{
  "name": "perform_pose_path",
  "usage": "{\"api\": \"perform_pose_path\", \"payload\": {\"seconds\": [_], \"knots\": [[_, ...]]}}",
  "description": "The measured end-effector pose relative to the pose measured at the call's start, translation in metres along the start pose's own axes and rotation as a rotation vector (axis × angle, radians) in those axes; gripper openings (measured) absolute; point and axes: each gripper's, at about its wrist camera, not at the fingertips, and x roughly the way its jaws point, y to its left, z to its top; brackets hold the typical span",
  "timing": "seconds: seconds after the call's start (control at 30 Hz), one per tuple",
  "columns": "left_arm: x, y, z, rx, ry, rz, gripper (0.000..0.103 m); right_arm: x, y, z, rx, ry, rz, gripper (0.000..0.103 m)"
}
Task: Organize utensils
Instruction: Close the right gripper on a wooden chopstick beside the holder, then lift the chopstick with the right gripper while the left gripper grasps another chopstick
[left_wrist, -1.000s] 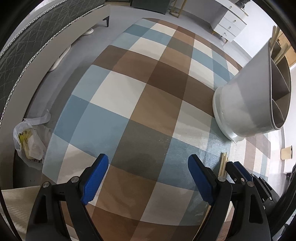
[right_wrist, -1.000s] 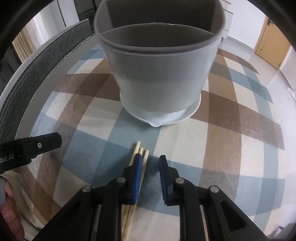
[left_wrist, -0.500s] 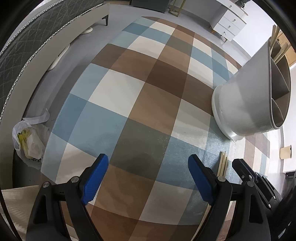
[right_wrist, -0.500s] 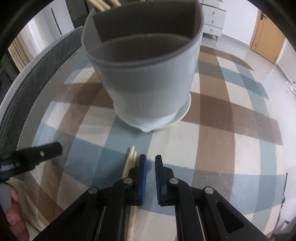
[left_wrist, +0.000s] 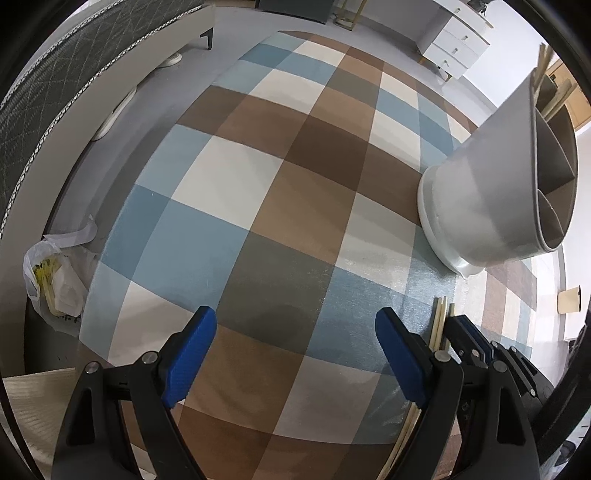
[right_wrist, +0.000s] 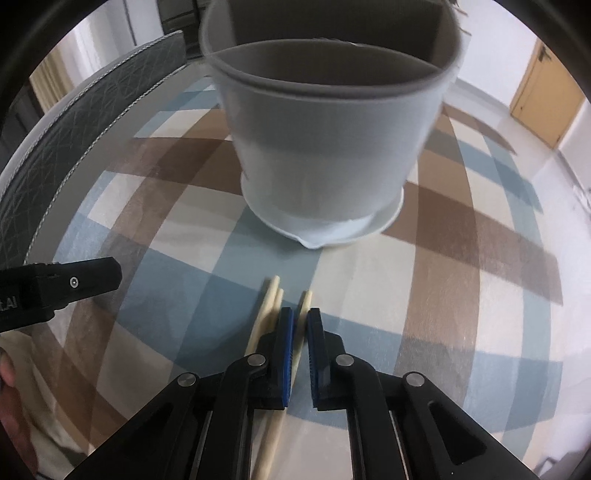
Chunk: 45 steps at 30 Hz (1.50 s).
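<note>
The right gripper (right_wrist: 300, 325) pinches one chopstick (right_wrist: 305, 300) off the checked cloth (right_wrist: 461, 302) (two lie beside); next, lift it into the divided holder (right_wrist: 325, 147). The left gripper (left_wrist: 295, 354) hangs wide, empty.

My right gripper (right_wrist: 300, 332) is pinching one chopstick (right_wrist: 305, 301) between its blue pads, its tip sticking out ahead of them. Two more chopsticks (right_wrist: 269, 306) are lying on the checked cloth (right_wrist: 461, 266) just left of the pads. The grey holder (right_wrist: 325, 147) is standing beyond them on its white saucer (right_wrist: 384, 221). My left gripper (right_wrist: 59, 288) is poking in from the left edge.
</note>
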Motion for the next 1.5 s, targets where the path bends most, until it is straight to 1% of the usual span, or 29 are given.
{"api": "perform_pose_path", "payload": {"seconds": [0.13,0.2,0.27,0.37,0.57,0.63,0.73,0.87,0.93,1.0,1.07,1.17,1.3,1.37,1.47,1.5], "knots": [[-0.004,-0.001,-0.002,0.013,-0.015,0.027,0.085,0.000,-0.010,0.000,0.054,-0.013,0.049,0.004],[-0.005,-0.001,-0.003,0.016,-0.024,0.039,0.085,-0.002,-0.024,-0.001,0.120,-0.014,0.078,0.004],[-0.008,-0.004,-0.005,0.019,-0.030,0.044,0.085,-0.009,-0.040,-0.004,0.191,-0.034,0.113,0.004],[-0.010,-0.013,-0.010,0.039,-0.041,0.036,0.085,-0.028,-0.059,-0.009,0.260,-0.088,0.152,0.004],[-0.011,-0.046,-0.022,0.131,-0.042,0.024,0.084,-0.066,-0.095,-0.019,0.343,-0.230,0.230,0.004],[-0.012,-0.053,-0.025,0.148,-0.044,0.026,0.085,-0.075,-0.103,-0.020,0.370,-0.260,0.234,0.004],[-0.008,-0.061,-0.028,0.154,-0.031,0.038,0.084,-0.082,-0.119,-0.025,0.418,-0.281,0.250,0.004],[-0.004,-0.068,-0.030,0.147,-0.023,0.022,0.084,-0.090,-0.138,-0.035,0.467,-0.297,0.243,0.004],[-0.003,-0.073,-0.032,0.159,-0.024,0.023,0.084,-0.091,-0.144,-0.040,0.472,-0.298,0.210,0.004],[0.000,-0.079,-0.034,0.174,-0.013,0.012,0.084,-0.089,-0.154,-0.044,0.516,-0.287,0.235,0.004],[0.003,-0.086,-0.035,0.196,-0.006,0.004,0.083,-0.089,-0.162,-0.047,0.545,-0.292,0.232,0.004],[0.008,-0.093,-0.036,0.229,-0.005,0.017,0.082,-0.090,-0.168,-0.047,0.570,-0.300,0.241,0.004],[0.011,-0.100,-0.038,0.250,0.005,0.002,0.077,-0.091,-0.165,-0.042,0.555,-0.310,0.247,0.004],[0.015,-0.106,-0.038,0.285,0.002,0.025,0.076,-0.090,-0.163,-0.041,0.545,-0.310,0.248,0.004],[0.022,-0.112,-0.035,0.298,0.002,0.032,0.066,-0.089,-0.162,-0.040,0.542,-0.306,0.251,0.004],[0.025,-0.113,-0.033,0.297,0.003,0.038,0.059,-0.088,-0.162,-0.040,0.542,-0.305,0.249,0.004]]}}
